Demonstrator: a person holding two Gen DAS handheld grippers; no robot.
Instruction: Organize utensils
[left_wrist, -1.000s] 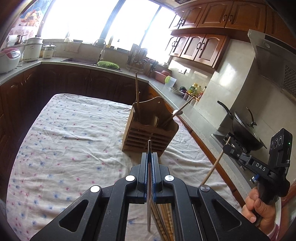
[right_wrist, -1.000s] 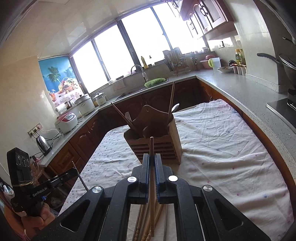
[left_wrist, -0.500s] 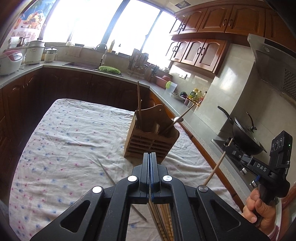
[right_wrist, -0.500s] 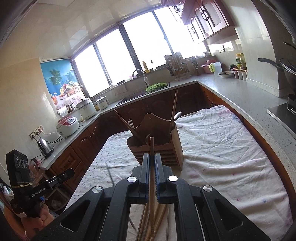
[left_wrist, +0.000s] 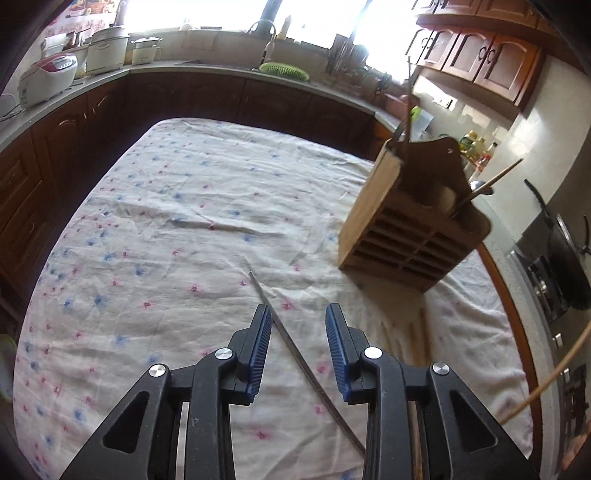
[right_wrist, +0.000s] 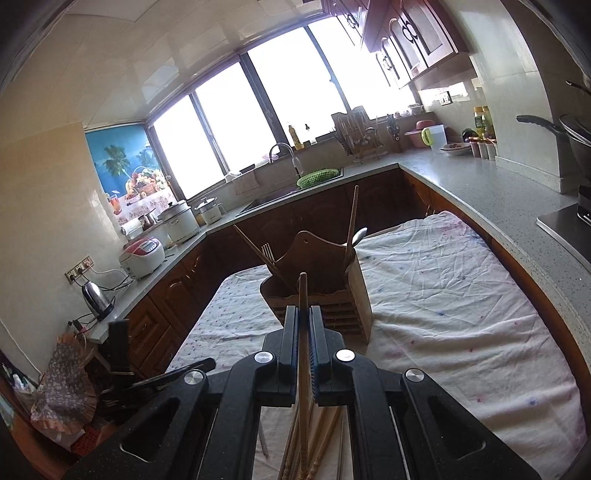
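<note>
Only the left wrist view shows the metal chopstick (left_wrist: 295, 354) lying loose on the flowered cloth (left_wrist: 155, 229), running between the spread fingers of the left gripper (left_wrist: 299, 325), which grips nothing and hangs low over the cloth's near edge. The wooden utensil holder (left_wrist: 410, 229) stands toward the cloth's right edge. Only the right wrist view shows the right gripper (right_wrist: 303, 317) clamped on a wooden chopstick (right_wrist: 303, 291), held level and pointed at the holder, above a bundle of wooden chopsticks (right_wrist: 317, 446) on the cloth.

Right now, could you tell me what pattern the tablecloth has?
The tablecloth is white with small blue and pink flowers, clearest in the left wrist view.
</note>
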